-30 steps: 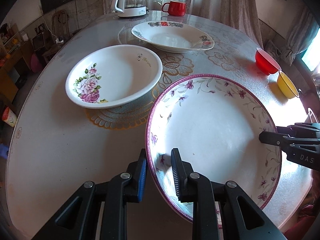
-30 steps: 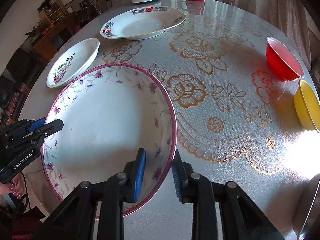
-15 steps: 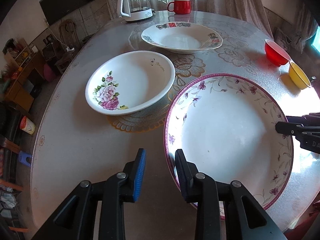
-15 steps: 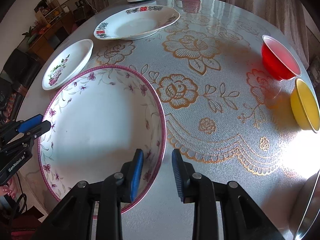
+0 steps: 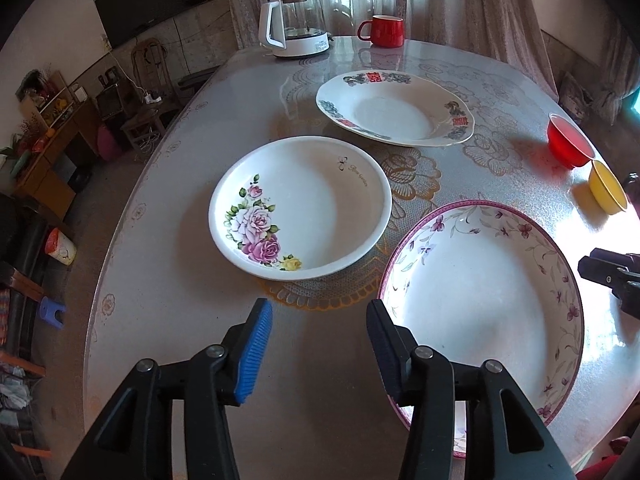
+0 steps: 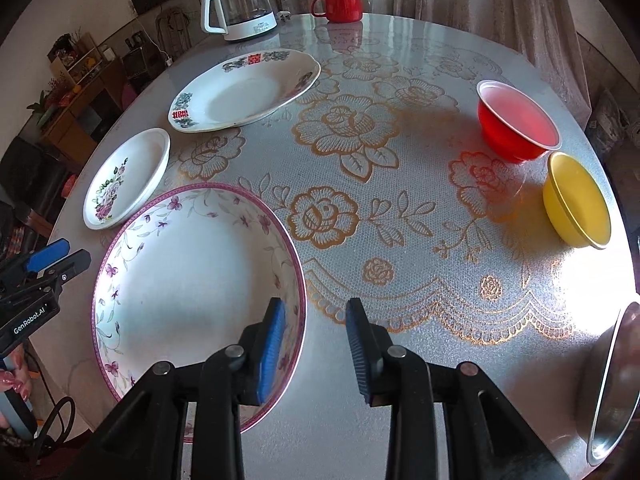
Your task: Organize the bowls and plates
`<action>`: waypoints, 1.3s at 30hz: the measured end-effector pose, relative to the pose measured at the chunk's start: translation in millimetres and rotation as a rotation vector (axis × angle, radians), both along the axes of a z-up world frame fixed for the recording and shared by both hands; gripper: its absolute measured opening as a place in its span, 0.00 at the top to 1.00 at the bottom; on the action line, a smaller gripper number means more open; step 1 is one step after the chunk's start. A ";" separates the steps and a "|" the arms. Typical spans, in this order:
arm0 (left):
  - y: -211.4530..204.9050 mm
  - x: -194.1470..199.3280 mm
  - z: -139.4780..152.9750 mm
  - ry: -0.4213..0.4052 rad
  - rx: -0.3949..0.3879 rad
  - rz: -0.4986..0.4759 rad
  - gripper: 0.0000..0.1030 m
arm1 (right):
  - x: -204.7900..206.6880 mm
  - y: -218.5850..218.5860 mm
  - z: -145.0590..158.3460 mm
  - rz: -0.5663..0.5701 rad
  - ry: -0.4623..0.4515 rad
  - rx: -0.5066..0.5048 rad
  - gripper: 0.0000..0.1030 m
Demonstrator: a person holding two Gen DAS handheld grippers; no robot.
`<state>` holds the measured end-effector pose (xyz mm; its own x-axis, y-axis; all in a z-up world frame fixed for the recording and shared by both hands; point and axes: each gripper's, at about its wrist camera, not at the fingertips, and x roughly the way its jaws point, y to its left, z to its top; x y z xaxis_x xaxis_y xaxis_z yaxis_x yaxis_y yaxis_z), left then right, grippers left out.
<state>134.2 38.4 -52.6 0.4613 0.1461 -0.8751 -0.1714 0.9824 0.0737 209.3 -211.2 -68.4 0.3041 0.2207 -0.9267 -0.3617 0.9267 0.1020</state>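
Nearest the left wrist camera, the left gripper [image 5: 318, 332] hangs above the bare table [image 5: 168, 320] with its jaws opening, already fairly wide, and nothing between them; its right finger stands just at the near-left rim of the purple-rimmed bowl [image 5: 484, 300] without clamping it. In the right wrist view, the right gripper [image 6: 316, 340] has its jaws moderately apart: the rim of the same bowl [image 6: 192, 280] lies between them, the blue-padded left finger over the bowl's inside and the right finger outside it over the tablecloth, and neither pad presses on the rim. This large white bowl with purple flowers sits flat on the table at its near edge, between the two grippers. The left gripper also shows at the left border of the right view [image 6: 48, 256].

Just beyond the bowl, towards the left, lies the rose-patterned plate [image 5: 300, 208], close to the bowl's rim but apart from it. Farther back rests the wide plate with red characters [image 5: 396, 108]. On the right side, the red bowl [image 6: 516, 124] and the yellow bowl [image 6: 576, 200] stand just beside each other. A metal bowl's edge [image 6: 608, 384] shows at the near right. At the far end stand a glass kettle [image 5: 294, 24] and a red mug [image 5: 382, 31].
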 end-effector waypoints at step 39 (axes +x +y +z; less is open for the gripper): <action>154.7 71.6 -37.7 0.054 -0.213 0.188 0.19 | 83.9 180.0 -39.3 0.062 0.102 0.074 0.62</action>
<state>205.8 193.1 -90.4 0.3954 0.0347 -0.9178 -0.3531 0.9282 -0.1170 293.1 -31.2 -107.7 0.1930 0.3055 -0.9324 -0.4026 0.8913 0.2087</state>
